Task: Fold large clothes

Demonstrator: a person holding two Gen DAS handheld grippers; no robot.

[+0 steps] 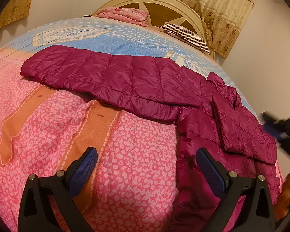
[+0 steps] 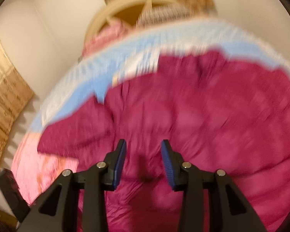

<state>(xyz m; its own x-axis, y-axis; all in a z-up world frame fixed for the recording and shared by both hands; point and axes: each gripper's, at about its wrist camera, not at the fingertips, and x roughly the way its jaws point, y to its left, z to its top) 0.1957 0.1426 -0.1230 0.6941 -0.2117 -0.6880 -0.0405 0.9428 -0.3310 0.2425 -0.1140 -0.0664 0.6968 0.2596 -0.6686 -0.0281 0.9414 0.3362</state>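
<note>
A magenta quilted puffer jacket [image 1: 137, 81] lies spread across the bed, one sleeve stretched to the left, the body and a folded part at the right [image 1: 239, 127]. My left gripper [image 1: 146, 154] is wide open and empty above the pink bedspread, its right finger over the jacket's near edge. In the blurred right wrist view the jacket [image 2: 203, 106] fills the middle. My right gripper [image 2: 143, 145] is open with a narrower gap, just above the jacket, holding nothing. It shows blurred at the right edge of the left wrist view [image 1: 282, 129].
The bed has a pink patterned bedspread [image 1: 125, 164] near me and a blue sheet [image 1: 106, 38] farther back. A striped pillow [image 1: 185, 34] and a pink folded blanket [image 1: 123, 15] lie by the cream headboard [image 1: 164, 2]. Curtains [image 1: 222, 9] hang at the right.
</note>
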